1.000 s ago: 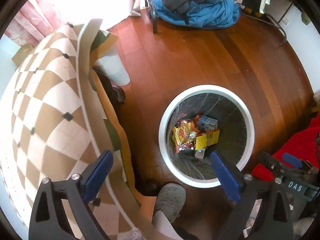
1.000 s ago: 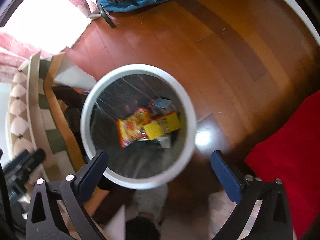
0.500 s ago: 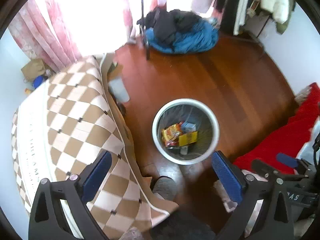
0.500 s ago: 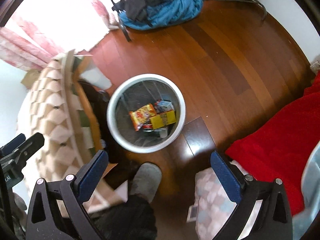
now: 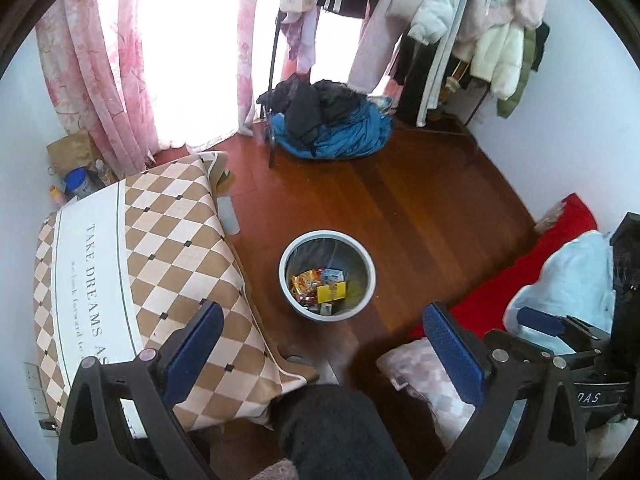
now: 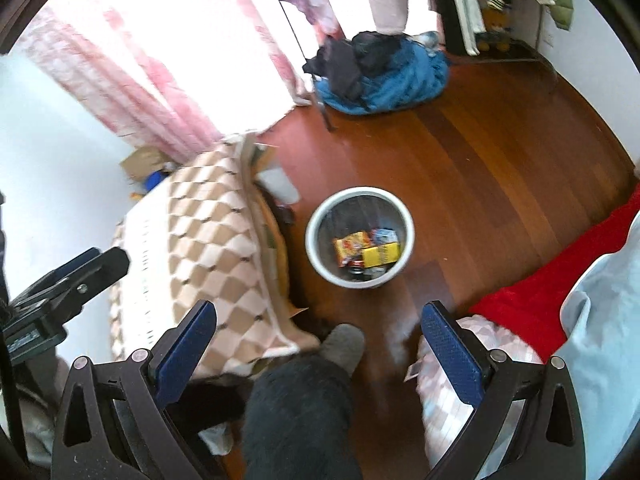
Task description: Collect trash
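At far left the checkered tablecloth (image 5: 168,248) drapes over a low table, and the left gripper (image 5: 320,354) hangs above its near edge with jaws spread wide and nothing between them. Right of the cloth, on the wooden floor (image 5: 420,200), stands the trash bin (image 5: 327,275), lined and holding an orange snack wrapper (image 5: 306,280) and a yellow box (image 5: 331,292). These look light, crinkly and thin; any further piece would probably be best pinched at a flat edge. Further right, the right gripper (image 6: 319,346) is likewise spread and empty, beside a red blanket (image 6: 552,280).
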`<move>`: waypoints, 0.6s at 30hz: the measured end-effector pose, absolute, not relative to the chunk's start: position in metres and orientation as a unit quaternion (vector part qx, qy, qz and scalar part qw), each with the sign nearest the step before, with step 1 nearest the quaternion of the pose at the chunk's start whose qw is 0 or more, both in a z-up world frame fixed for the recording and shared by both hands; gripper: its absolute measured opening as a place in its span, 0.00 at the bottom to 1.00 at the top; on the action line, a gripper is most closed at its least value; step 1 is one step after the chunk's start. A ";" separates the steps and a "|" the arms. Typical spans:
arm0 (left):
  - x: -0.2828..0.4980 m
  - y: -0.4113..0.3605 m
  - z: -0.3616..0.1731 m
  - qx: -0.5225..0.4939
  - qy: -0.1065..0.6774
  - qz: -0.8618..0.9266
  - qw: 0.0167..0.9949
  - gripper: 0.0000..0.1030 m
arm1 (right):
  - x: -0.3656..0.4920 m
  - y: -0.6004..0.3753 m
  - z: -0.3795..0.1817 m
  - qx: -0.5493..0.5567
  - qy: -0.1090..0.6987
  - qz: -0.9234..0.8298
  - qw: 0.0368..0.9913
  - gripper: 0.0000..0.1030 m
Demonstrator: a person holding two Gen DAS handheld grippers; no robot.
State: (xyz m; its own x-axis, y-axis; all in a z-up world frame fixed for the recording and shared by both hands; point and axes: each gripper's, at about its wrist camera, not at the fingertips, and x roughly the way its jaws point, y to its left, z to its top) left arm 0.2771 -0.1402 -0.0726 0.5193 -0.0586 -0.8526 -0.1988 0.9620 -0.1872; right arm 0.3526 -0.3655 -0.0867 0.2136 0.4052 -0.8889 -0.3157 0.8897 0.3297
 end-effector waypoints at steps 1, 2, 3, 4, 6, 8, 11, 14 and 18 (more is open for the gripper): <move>0.271 -0.140 -0.068 -0.133 0.486 0.038 0.863 0.99 | 0.345 -0.365 -0.077 0.038 0.580 0.241 0.777 1.00; 0.267 -0.140 -0.065 -0.134 0.484 0.035 0.864 0.99 | 0.338 -0.365 -0.071 0.040 0.578 0.247 0.776 1.00; 0.263 -0.139 -0.062 -0.137 0.484 0.031 0.864 0.99 | 0.333 -0.364 -0.065 0.042 0.576 0.252 0.776 1.00; 0.258 -0.138 -0.059 -0.140 0.484 0.027 0.864 0.99 | 0.328 -0.364 -0.059 0.044 0.574 0.257 0.776 1.00; 0.250 -0.135 -0.053 -0.145 0.481 0.020 0.864 0.99 | 0.319 -0.363 -0.047 0.049 0.569 0.269 0.776 1.00; 0.242 -0.133 -0.048 -0.154 0.479 0.016 0.864 0.99 | 0.309 -0.362 -0.036 0.051 0.563 0.280 0.776 1.00; 0.231 -0.129 -0.044 -0.167 0.476 0.012 0.864 0.99 | 0.299 -0.359 -0.024 0.058 0.562 0.295 0.771 1.00; 0.224 -0.125 -0.042 -0.178 0.473 0.007 0.863 0.99 | 0.291 -0.357 -0.016 0.058 0.561 0.304 0.768 1.00; 0.216 -0.122 -0.039 -0.187 0.472 -0.003 0.861 0.99 | 0.284 -0.352 -0.010 0.051 0.562 0.312 0.764 1.00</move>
